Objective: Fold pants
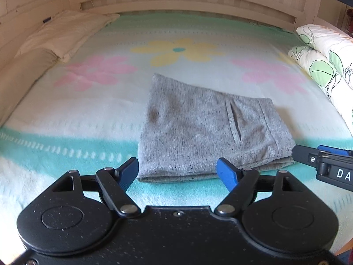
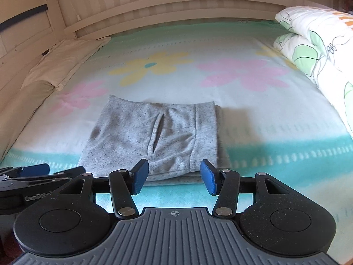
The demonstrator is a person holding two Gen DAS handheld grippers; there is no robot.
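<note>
The grey pants (image 1: 205, 130) lie folded into a compact stack on the flowered blanket (image 1: 88, 114), pocket slit facing up; they also show in the right wrist view (image 2: 152, 137). My left gripper (image 1: 178, 174) is open and empty, just in front of the stack's near edge. My right gripper (image 2: 174, 176) is open and empty, also just short of the near edge. The right gripper shows at the right edge of the left wrist view (image 1: 324, 159), and the left gripper shows at the left edge of the right wrist view (image 2: 33, 174).
A cream pillow (image 1: 64, 33) lies along the left side of the bed. A rolled leaf-print duvet (image 1: 326, 59) lies along the right side. A wooden slatted headboard (image 1: 187, 2) closes the far end.
</note>
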